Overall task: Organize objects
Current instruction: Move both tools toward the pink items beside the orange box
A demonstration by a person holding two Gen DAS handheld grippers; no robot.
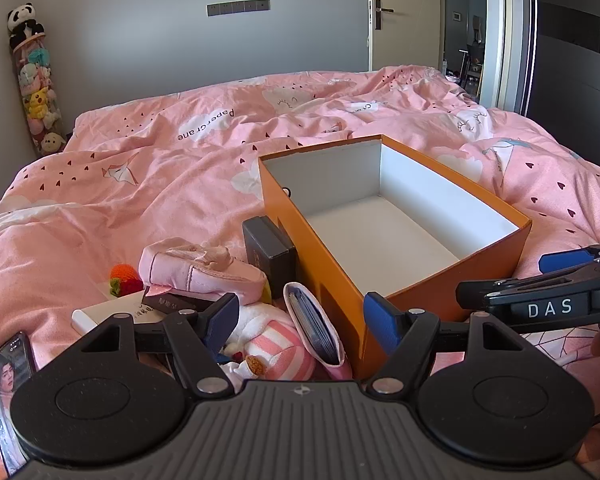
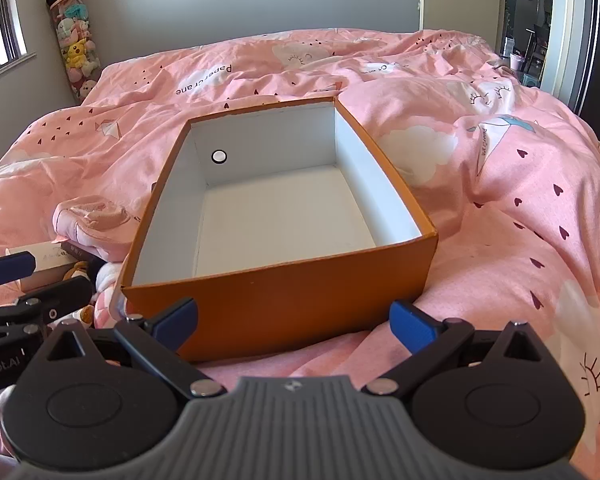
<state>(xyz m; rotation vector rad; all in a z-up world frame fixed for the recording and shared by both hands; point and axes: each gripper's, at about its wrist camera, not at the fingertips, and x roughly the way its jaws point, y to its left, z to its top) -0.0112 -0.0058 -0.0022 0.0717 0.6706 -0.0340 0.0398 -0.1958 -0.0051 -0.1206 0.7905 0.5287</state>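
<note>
"Paper crane" is printed on the pink duvet (image 1: 204,128) — "DAS" on the right gripper (image 1: 550,308).

A bed (image 2: 500,208) in a pink printed cover carries an open orange box (image 2: 284,300), with a pile of small things (image 1: 204,276) and a phone (image 1: 8,384) beside it

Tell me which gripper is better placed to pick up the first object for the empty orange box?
Probably the left gripper: open, right over the clutter beside the orange box. The right gripper, also open, faces only the box.
</note>
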